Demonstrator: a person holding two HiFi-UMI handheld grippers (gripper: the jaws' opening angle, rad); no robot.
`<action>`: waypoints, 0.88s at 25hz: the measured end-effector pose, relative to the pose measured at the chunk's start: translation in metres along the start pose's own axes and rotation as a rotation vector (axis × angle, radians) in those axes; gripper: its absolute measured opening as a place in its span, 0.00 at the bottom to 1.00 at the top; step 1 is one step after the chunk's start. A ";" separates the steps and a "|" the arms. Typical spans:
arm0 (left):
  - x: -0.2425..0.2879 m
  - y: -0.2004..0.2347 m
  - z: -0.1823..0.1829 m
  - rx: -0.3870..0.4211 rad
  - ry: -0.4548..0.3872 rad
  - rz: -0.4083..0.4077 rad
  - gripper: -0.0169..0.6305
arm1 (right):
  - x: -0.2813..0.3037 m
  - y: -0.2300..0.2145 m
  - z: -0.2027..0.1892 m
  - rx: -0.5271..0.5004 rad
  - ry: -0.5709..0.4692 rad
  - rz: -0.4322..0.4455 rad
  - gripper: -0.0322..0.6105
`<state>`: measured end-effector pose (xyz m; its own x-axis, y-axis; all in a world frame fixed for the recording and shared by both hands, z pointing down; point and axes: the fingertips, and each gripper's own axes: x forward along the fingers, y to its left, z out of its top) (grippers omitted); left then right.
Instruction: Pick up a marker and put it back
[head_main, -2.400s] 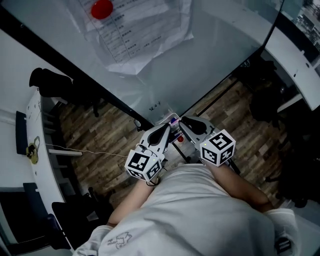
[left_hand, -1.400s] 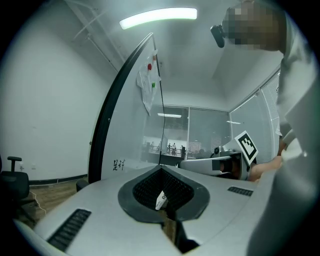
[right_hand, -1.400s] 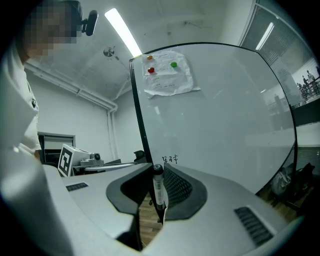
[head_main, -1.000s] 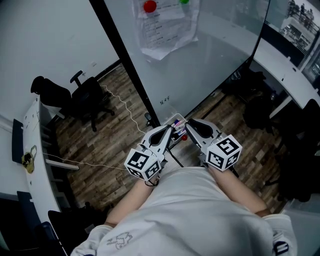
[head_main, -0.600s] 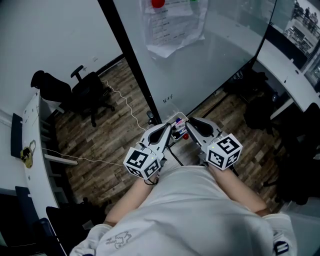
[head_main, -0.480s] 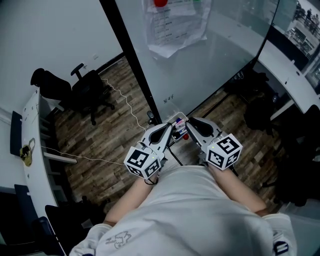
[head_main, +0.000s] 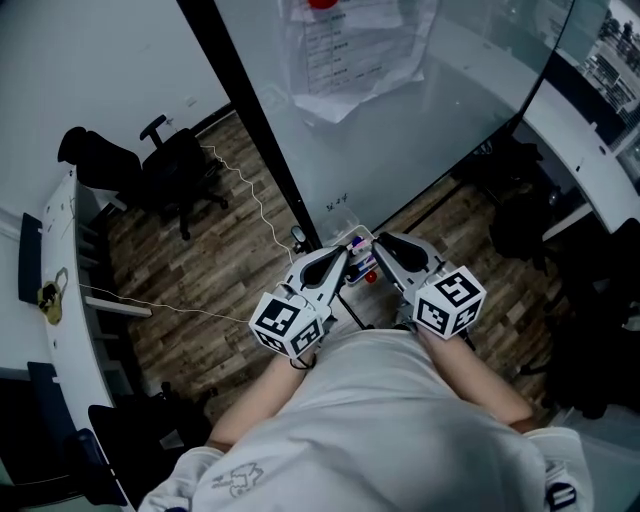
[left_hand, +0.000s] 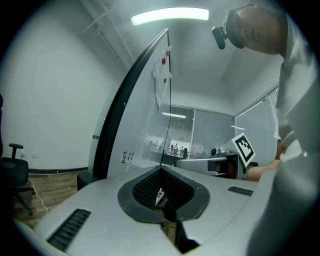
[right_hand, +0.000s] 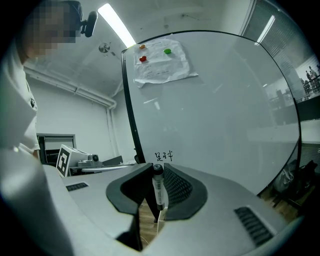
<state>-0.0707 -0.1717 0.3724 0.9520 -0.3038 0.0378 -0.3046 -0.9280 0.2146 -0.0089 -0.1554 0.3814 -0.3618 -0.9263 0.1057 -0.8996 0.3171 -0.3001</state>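
The right gripper (right_hand: 158, 169) jaws squeeze a marker (right_hand: 158, 192) standing straight up. The left gripper (left_hand: 161, 170) jaws are pressed together.

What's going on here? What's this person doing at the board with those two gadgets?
A person stands at a whiteboard with a hand-held gripper in each hand. The right gripper is clamped on a marker, which stands upright between its jaws just in front of the board. The left gripper has its jaws together and seems to hold nothing. Both grippers sit side by side near the board's lower edge.
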 end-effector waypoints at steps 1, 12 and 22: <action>0.001 0.002 0.000 -0.005 -0.001 0.004 0.03 | 0.002 -0.002 0.000 0.002 0.005 0.002 0.16; 0.018 0.015 -0.015 -0.048 0.028 0.052 0.03 | 0.012 -0.024 -0.015 0.046 0.060 0.029 0.17; 0.028 0.019 -0.032 -0.079 0.071 0.082 0.03 | 0.007 -0.042 -0.028 0.095 0.081 0.019 0.16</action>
<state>-0.0491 -0.1904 0.4091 0.9245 -0.3594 0.1268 -0.3810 -0.8799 0.2839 0.0194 -0.1695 0.4207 -0.4007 -0.8995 0.1744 -0.8667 0.3104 -0.3904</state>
